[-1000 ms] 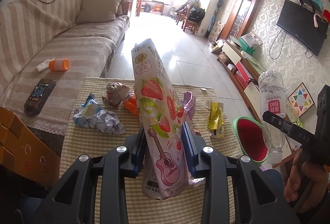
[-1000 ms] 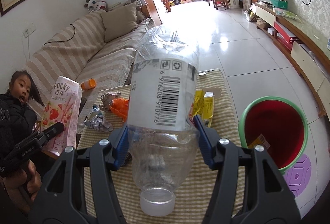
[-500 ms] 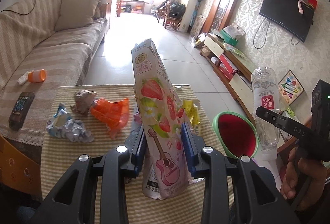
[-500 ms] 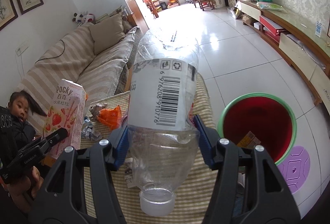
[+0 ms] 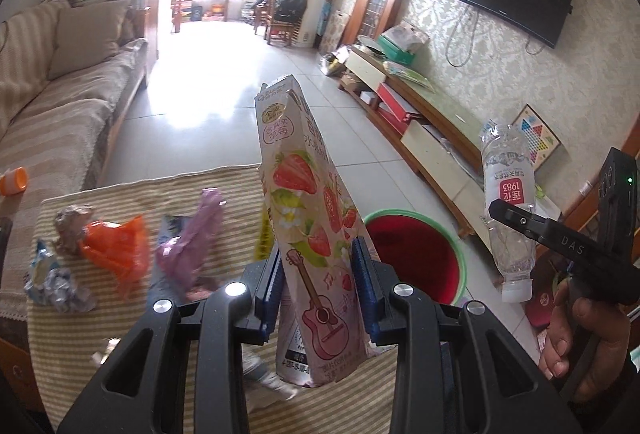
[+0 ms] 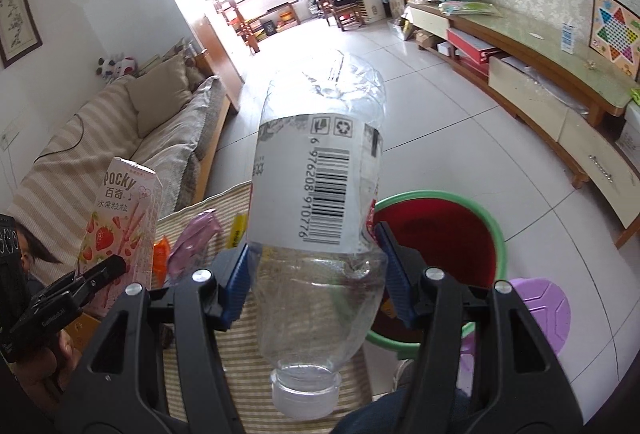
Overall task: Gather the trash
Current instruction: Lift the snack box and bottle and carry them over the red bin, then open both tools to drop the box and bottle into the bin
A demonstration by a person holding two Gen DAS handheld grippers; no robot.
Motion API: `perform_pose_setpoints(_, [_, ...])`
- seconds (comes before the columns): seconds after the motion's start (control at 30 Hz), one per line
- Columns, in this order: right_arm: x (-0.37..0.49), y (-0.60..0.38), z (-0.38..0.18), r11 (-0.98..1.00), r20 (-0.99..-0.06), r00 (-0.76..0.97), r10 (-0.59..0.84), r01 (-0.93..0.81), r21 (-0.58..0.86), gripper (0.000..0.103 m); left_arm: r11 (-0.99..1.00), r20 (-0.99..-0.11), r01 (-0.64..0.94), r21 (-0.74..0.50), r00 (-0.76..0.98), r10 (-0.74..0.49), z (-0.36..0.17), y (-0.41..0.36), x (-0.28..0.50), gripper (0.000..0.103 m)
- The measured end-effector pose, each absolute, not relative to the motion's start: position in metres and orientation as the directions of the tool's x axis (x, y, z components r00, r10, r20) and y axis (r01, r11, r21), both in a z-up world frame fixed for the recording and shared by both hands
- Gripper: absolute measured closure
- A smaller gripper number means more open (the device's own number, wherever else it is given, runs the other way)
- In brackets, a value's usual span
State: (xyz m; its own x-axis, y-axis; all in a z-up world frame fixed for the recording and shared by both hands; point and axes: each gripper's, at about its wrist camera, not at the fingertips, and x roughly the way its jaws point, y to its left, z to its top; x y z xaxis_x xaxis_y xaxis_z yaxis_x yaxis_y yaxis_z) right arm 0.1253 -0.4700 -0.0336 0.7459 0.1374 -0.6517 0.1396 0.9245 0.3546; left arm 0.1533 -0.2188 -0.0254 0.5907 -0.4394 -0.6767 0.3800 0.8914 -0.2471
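Left tongs [image 5: 316,282] angled down, clamped on pink snack box [image 5: 312,234], box upright btwn blue pads. Right tongs [image 6: 316,266] also tilted down, gripping clear plastic bottle [image 6: 320,202] w/ cap toward camera. Red bin [image 6: 440,234] w/ green rim just beyond right tongs, on floor. Wrappers [image 5: 120,254] on striped counter [image 5: 120,190], left of left tongs. Hand [image 5: 576,334] holds right tool at frame edge.

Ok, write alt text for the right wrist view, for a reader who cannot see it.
The right gripper clamps a clear, empty plastic bottle, cap toward the camera, above a striped tablecloth, with a green-rimmed red bucket just beyond on the floor. At left, the left gripper holds a pink Pocky box.
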Motion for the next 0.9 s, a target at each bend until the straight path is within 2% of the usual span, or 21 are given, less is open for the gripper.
perform_pose_setpoints(0.5, [0.127,-0.549,-0.062,0.902,-0.681,0.73,0.062,0.252,0.352,0.047,0.801,-0.693,0.514,-0.308,0.455,-0.559,-0.056,-0.333,0.177,0.073])
perform_pose_setpoints(0.9, [0.143,-0.573,-0.088,0.887,-0.698,0.712,0.084,0.266,0.377,0.047,0.784,-0.735,0.534,-0.318,0.384,-0.559,-0.088,-0.378,0.188,0.073])
